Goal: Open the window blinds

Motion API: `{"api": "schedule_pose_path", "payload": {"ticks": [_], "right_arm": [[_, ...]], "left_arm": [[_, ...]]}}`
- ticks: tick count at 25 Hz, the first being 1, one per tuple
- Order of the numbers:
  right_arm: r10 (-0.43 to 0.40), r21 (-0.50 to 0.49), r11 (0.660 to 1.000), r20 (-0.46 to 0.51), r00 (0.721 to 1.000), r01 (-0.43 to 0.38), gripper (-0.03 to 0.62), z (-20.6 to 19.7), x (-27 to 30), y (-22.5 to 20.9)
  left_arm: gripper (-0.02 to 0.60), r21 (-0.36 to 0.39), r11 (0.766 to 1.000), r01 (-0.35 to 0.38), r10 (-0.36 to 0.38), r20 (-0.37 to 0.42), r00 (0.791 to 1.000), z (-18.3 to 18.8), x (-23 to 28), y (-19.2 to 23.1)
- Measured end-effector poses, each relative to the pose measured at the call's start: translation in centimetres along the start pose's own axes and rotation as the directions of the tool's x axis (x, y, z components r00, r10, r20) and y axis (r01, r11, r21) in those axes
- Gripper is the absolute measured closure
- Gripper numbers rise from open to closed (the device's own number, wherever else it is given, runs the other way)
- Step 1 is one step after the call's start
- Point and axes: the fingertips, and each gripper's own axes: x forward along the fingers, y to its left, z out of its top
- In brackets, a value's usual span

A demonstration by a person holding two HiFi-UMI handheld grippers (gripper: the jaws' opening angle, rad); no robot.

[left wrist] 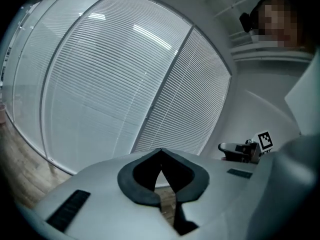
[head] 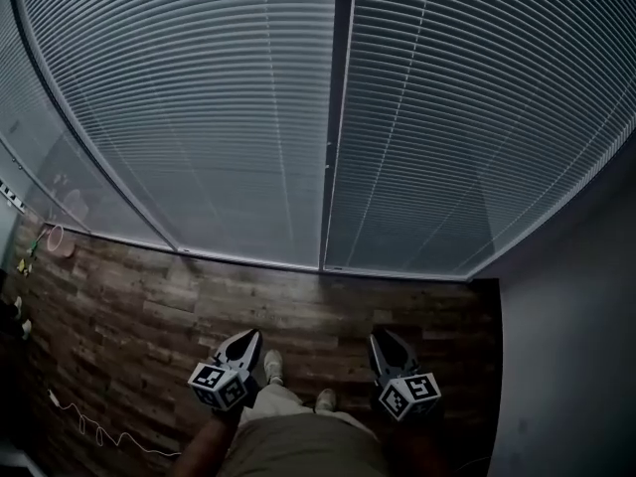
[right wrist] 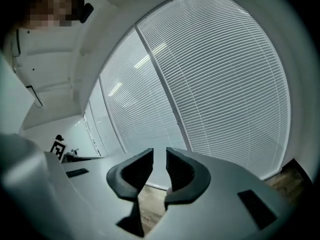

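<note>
Window blinds point(head: 199, 117): two slatted panels across the upper part of the head view, slats shut flat and lowered to the sill. Opening appears not yet begun.

Items, left to right:
- Left panel: upper left of frame, closed.
- Central post point(head: 338, 117): dark upright between the panels. A thin pale line with small fittings point(head: 328, 157) runs down its left edge. It may be the control wand or cord, but is too small to tell.
- Right panel point(head: 477, 117): upper right of frame, closed.
- Wooden floor point(head: 149, 316): lower half of frame, with a loose cable point(head: 89, 430) at lower left.
- Left hand-held gripper point(head: 246, 336): lower centre-left, well short of the blinds. In its own view its jaws point(left wrist: 161, 153) are clenched tip to tip on nothing.
- Right hand-held gripper point(head: 384, 336): lower centre-right, equally far from the blinds. In its own view its jaws point(right wrist: 160, 151) stand slightly parted, with nothing between them.

Handling note (judgement): the step in hand is the approach.
- Find the control first, most likely at the central post.
- Raise the nearer hand-held gripper to it.
- Spread the jaws before arrival; the left ones are shut and the right ones may be too narrow.
- Close on the control alone and keep the pads off the slats, which bend easily.
- Pull or twist steadily, in line with the post.
</note>
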Motion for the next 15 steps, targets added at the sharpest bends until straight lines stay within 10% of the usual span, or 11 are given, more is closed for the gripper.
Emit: {"api": "schedule_pose_path", "payload": {"ticks": [15], "right_arm": [[-0.074, -0.015, 0.997, -0.008, 0.997, 0.074, 0.526, 1.7, 10.0, 3.9]], "left_arm": [[0.566, 0.004, 0.998, 0.07, -0.07, -0.011, 0.997, 7.7, 3.3, 10.1]]}}
